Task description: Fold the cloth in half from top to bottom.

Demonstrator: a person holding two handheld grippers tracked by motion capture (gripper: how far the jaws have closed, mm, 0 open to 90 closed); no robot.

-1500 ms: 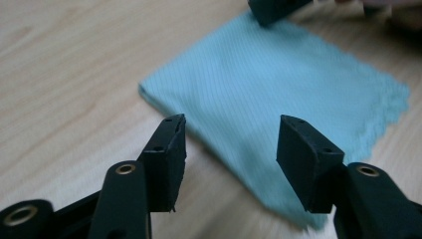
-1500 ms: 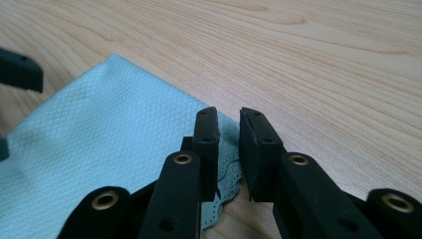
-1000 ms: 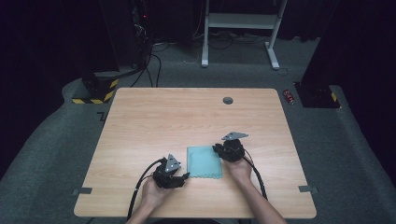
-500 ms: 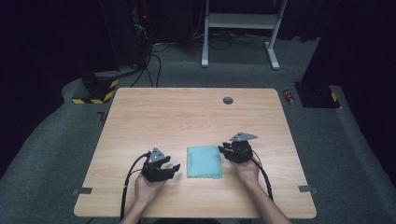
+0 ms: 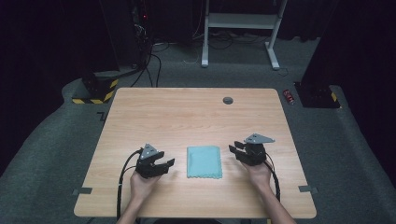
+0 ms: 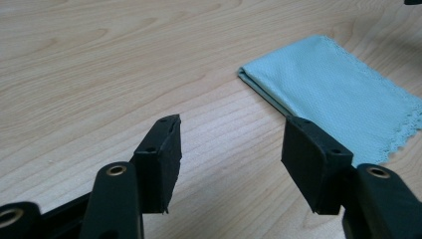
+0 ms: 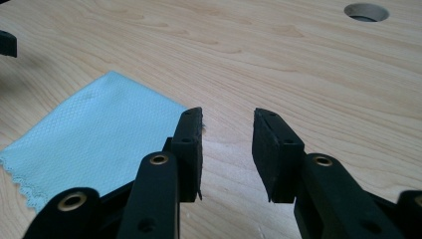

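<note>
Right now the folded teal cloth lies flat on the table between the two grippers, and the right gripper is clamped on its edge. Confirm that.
Not quite. The right gripper holds nothing: the right gripper view shows its jaws open over bare table beside the folded teal cloth, having just been opening. The cloth does lie flat between the two grippers.

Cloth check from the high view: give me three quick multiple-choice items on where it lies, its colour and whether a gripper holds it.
1. Where does the cloth lie?
A. Between the two grippers
B. Beside the table's hole
C. On the floor

2. What colour is it?
A. Red
B. Light teal
C. Black

3. How is it held?
A. Clamped by the left gripper
B. Clamped by the right gripper
C. By neither; it lies folded flat on the table

Key: 1 A, a gripper sits on each side of it. 2 B, every view shows pale teal. 3 C, both gripper views show open jaws with bare wood between them.
</note>
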